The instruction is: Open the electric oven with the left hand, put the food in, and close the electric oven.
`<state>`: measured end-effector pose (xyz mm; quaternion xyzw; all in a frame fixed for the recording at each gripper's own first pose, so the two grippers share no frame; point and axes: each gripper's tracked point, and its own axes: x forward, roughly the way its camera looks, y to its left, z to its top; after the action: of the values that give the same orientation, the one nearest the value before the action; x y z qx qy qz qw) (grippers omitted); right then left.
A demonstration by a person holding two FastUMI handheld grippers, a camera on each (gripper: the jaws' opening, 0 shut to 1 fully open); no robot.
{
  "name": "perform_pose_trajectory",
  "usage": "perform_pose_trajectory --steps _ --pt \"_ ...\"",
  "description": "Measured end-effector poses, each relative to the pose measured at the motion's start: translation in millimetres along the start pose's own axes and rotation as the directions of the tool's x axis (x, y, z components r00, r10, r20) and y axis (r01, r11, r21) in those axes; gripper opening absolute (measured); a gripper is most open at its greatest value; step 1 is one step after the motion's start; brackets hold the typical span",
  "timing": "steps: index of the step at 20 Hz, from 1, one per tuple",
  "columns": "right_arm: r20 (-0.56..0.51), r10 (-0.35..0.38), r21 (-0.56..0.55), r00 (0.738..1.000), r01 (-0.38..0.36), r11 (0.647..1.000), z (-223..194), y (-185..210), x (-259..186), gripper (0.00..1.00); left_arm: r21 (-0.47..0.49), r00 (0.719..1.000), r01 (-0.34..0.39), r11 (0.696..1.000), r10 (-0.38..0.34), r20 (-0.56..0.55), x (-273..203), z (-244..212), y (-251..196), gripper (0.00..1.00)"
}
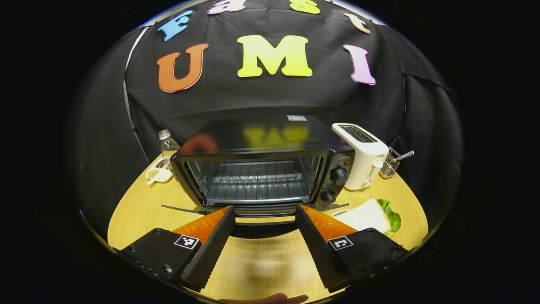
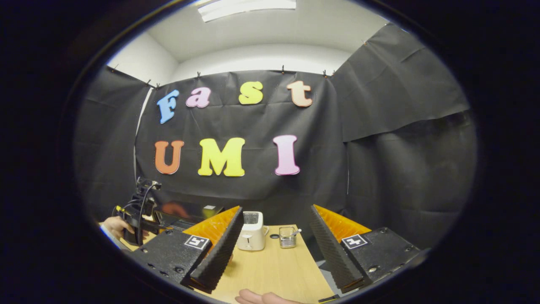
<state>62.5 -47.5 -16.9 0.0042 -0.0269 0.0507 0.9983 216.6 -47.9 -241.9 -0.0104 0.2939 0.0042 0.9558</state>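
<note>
The desk [image 1: 139, 211] carries the electric oven [image 1: 261, 169] at its centre, seen head-on in the left gripper view; its door [image 1: 253, 207] lies folded down toward the camera, so the cavity is open and the opening step appears done. The wire rack [image 1: 253, 181] inside is bare: no food rests on it. The step in hand is judged to be loading. The food, a sandwich [image 1: 367, 215] with a green leaf at its edge, lies on the desk to the right of the oven, just in front of the white toaster [image 1: 363, 154]. The left gripper [image 1: 263, 230] is released, jaws spread wide with nothing between them, positioned over the lowered door. The right gripper [image 2: 274, 245] is likewise released and empty, aimed above the desk toward the toaster [image 2: 252, 236]. To load well, approach the sandwich low and level, close lightly so the soft bread is not crushed, carry it over the door without touching it, and set it centred on the rack before withdrawing. Containers: a small wire basket [image 1: 390, 164] right of the toaster holds a utensil; a clear bottle [image 1: 168, 145] stands left of the oven, contents cannot be told; a small divided dish [image 1: 158, 172] beside it holds seeds or grains.
</note>
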Motion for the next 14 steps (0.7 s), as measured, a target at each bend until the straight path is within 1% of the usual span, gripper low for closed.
perform_pose_trajectory --steps 3,7,10,12,14 --pt "0.004 -0.001 0.002 1.0 0.001 1.0 -0.1 1.4 -3.0 0.99 -0.005 1.0 -0.001 1.0 0.001 0.0 -6.3 -28.4 -2.0 0.96" --pt "-0.008 -0.004 0.001 1.0 0.004 1.0 -3.8 3.0 -4.2 0.99 -0.006 1.0 0.0 1.0 0.0 -0.029 -6.6 -70.5 -3.0 0.95" --pt "-0.01 -0.01 -0.002 1.0 0.01 1.0 -4.0 2.6 -5.1 0.99 -0.006 0.999 0.004 1.0 -0.004 -0.037 -5.3 -86.9 -2.7 0.95" --pt "-0.016 -0.012 -0.001 1.0 0.012 1.0 -7.2 4.2 -4.2 0.99 -0.024 0.998 -0.002 1.0 0.0 -0.06 -2.7 -100.4 0.1 0.94" --pt "-0.027 -0.012 -0.007 1.0 0.012 1.0 -11.9 6.3 -4.2 0.99 -0.035 0.998 0.002 0.999 -0.004 -0.055 0.3 -105.6 -0.1 0.96"
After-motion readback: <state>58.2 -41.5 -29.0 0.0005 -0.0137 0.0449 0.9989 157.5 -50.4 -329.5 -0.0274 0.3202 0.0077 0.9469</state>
